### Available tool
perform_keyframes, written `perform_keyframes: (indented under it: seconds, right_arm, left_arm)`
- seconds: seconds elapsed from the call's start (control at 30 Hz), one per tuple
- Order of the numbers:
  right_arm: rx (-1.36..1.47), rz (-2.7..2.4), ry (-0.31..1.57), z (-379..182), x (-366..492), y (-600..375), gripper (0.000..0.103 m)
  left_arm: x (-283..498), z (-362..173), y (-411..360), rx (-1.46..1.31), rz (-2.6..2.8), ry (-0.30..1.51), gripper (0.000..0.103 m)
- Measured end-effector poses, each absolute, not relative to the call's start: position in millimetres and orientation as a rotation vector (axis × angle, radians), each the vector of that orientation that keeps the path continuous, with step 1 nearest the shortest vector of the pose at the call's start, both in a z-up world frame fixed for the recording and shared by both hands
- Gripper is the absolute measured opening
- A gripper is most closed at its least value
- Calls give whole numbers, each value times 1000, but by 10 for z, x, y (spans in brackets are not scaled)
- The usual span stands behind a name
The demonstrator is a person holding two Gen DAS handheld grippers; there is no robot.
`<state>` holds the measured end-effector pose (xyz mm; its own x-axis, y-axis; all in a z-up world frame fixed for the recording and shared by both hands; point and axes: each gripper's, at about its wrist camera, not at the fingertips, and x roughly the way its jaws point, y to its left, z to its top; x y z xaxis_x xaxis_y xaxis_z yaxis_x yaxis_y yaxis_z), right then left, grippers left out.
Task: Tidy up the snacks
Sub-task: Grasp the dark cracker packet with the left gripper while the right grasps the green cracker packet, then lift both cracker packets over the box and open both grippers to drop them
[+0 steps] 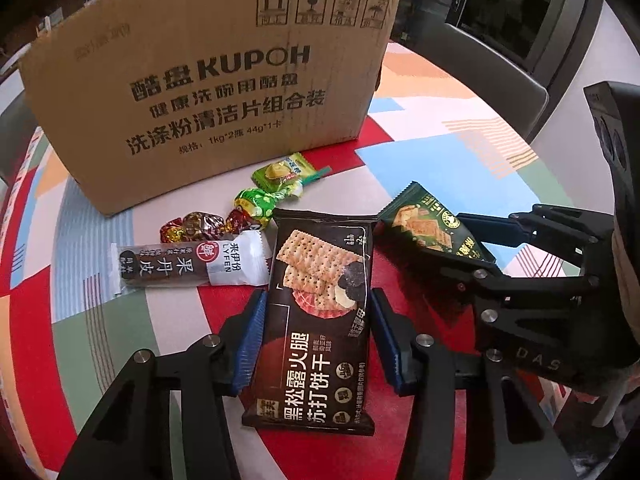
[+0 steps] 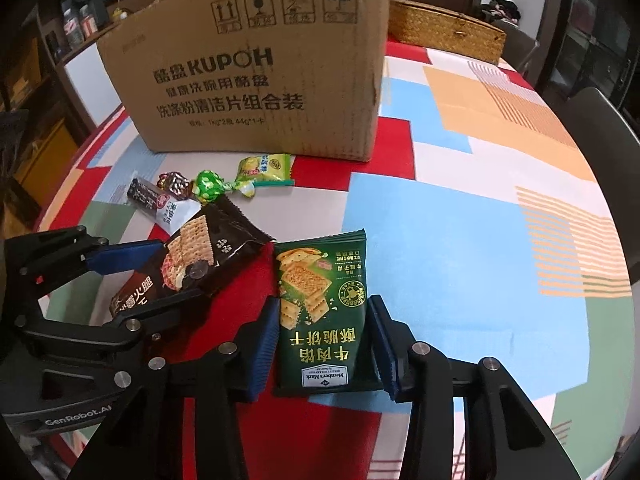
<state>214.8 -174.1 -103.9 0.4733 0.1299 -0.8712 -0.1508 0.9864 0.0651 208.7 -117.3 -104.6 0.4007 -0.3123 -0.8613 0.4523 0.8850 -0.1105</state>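
Observation:
A dark brown cracker packet (image 1: 318, 316) lies between the blue pads of my left gripper (image 1: 316, 336), which touch its sides. It also shows in the right wrist view (image 2: 188, 264). A green cracker packet (image 2: 322, 312) sits between the pads of my right gripper (image 2: 320, 344), which close on its sides; it shows in the left wrist view (image 1: 432, 228) too. Both packets rest on or just above the table. Beyond them lie a fruit-leather bar (image 1: 188, 264), a red-gold candy (image 1: 196, 226), a green candy (image 1: 256, 204) and a green-yellow sachet (image 1: 284, 170).
A large cardboard box (image 1: 208, 80) stands behind the snacks on the patterned tablecloth (image 2: 460, 220). A woven basket (image 2: 444, 28) sits at the far right of the table. Chairs stand around the table's edge.

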Motion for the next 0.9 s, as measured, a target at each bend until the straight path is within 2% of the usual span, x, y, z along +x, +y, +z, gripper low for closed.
perform_keyframes:
  seconds: [0.33,0.9]
  right_arm:
    - [-10,167,986,-731,2014,-1750,44]
    - [-7,162,752,62,2053,-1650,44]
  left_arm:
    - [1948,-668,-1063,133,-463,963,50]
    - [1976,140,-766,122,-354,734,50]
